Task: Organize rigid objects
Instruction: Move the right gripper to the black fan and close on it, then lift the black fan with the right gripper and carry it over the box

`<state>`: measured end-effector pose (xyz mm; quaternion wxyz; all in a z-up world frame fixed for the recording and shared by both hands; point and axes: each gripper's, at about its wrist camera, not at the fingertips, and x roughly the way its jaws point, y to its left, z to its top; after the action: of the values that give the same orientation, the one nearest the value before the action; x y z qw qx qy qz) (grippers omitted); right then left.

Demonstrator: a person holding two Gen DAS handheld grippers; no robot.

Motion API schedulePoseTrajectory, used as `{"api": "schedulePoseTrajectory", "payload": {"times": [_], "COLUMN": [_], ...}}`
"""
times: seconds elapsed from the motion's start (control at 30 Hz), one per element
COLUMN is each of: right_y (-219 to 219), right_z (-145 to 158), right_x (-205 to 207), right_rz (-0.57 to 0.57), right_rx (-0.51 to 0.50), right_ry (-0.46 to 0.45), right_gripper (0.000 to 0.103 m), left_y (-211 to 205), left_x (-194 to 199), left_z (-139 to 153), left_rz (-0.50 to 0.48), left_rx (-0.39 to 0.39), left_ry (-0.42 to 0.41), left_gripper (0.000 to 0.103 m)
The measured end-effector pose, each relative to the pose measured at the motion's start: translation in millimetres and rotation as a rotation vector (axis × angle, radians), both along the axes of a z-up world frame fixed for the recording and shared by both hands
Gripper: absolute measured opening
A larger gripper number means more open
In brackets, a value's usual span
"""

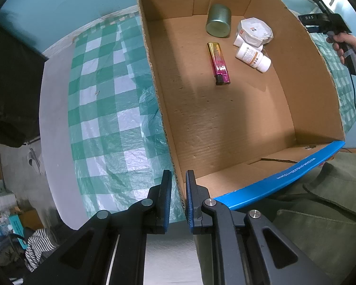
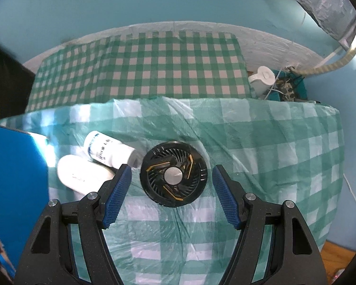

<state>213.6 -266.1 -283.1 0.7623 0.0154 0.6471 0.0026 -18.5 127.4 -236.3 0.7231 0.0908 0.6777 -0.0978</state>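
Right gripper (image 2: 172, 190) straddles round black fan (image 2: 173, 174), jaws apart.

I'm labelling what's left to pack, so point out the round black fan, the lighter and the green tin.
round black fan (image 2: 173, 175), right wrist view, silver centre hub
lighter (image 1: 218, 63), left wrist view, middle of body
green tin (image 1: 218, 20), left wrist view, side wall
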Motion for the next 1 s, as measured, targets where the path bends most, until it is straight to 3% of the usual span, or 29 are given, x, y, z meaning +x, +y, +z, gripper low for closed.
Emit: {"api": "schedulePoseTrajectory", "payload": {"times": [0.4,0.5,1.0], "right_y": [-2.5,-1.4,10.9], "right_z": [-13.1,-11.1,7.4], "right_x": [-2.1,-2.2,-20.1], "right_rz": [0.005,0.019,0.087], "right_rx": [-0.002,0.010,-0.023], "right_ry": [0.008,-0.009,-0.066], "right_gripper": [0.070,0.061,0.061], "left_y": [0.2,0.7,2.3], "left_x": [0.2,0.1,-0.6], "left_z": [-0.6,-0.5,-0.7], "left_rz": [0.001,0.000,0.002], "left_rx": [0.003,0.004,0.001], "left_ry": [0.002,0.000,-0.002], "left_gripper": [0.011,0.011,0.011]}}
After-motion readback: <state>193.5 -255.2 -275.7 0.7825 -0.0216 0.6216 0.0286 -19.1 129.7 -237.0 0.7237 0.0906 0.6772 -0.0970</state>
